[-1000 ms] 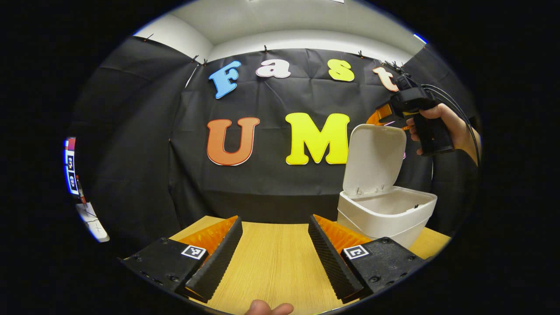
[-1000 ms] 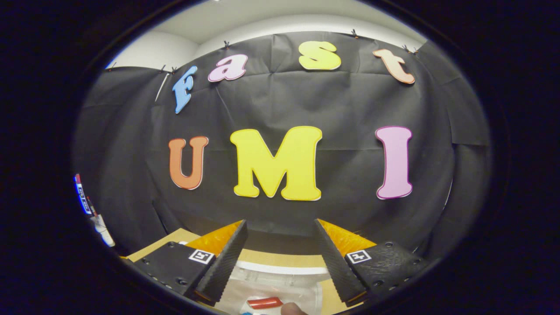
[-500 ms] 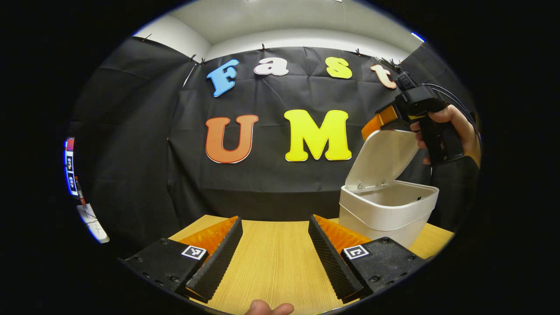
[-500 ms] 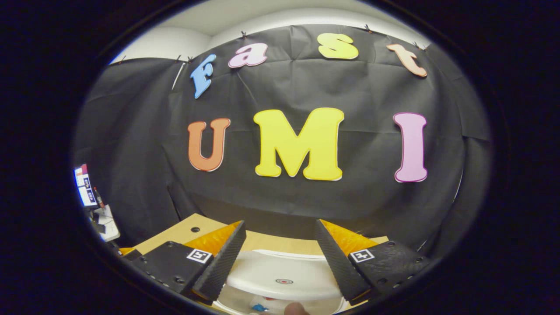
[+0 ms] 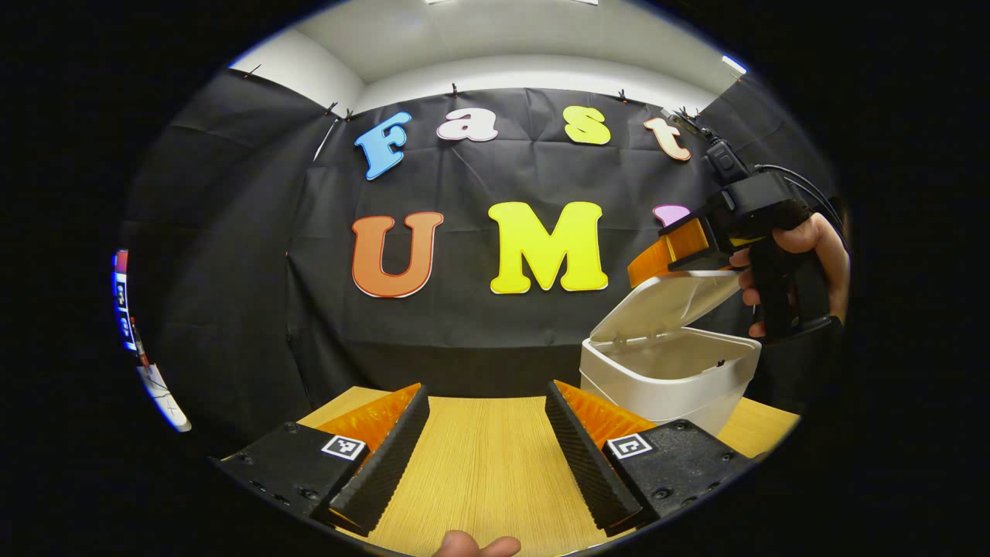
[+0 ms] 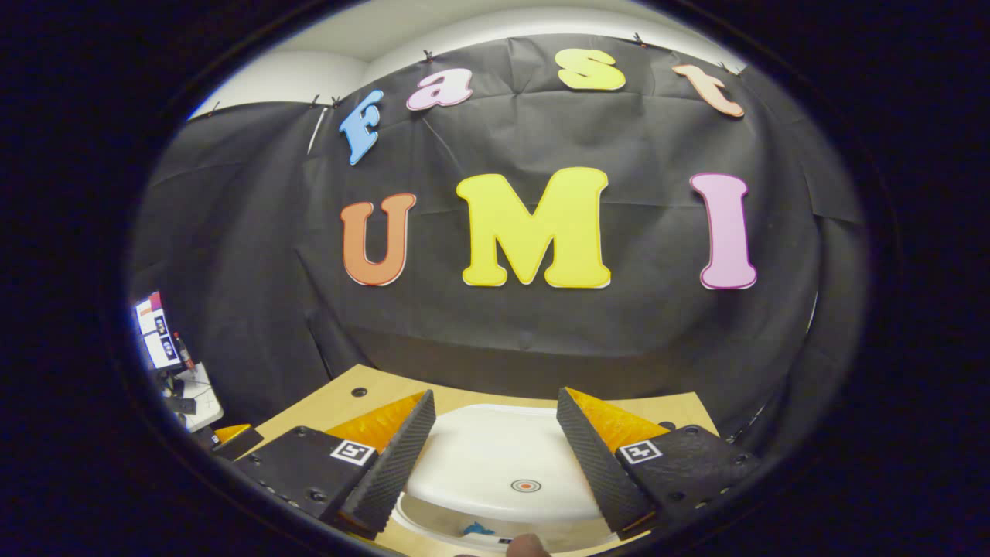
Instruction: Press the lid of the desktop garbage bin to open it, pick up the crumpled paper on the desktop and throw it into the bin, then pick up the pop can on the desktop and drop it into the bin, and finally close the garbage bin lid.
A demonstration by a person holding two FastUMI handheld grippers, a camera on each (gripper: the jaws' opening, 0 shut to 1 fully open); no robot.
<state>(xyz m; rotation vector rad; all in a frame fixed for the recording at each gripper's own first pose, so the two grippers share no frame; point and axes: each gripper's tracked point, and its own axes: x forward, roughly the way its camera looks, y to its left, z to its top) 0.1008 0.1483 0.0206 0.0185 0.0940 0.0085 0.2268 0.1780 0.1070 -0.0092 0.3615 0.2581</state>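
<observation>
- Right tongs [image 6: 495,464] gaping, holding nothing, over the half-lowered white plastic lid [image 6: 503,468] of the white desktop bin [image 5: 665,379]; push down flat (no gripping).
- Left tongs [image 5: 486,456] spread empty over the wooden desk [image 5: 479,464], left of the bin.

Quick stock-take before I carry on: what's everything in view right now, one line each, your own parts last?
Garbage bin: one, white, on the table's right side.
Bin lid: one, white, hinged at the back, tilted partway down, with a small round target mark on top.
Table: one, light wood grain, under both grippers.
Right gripper: one, above the lid, held by a hand; fingers apart.
Left gripper: one, low over bare table; fingers apart, nothing between them.
</observation>
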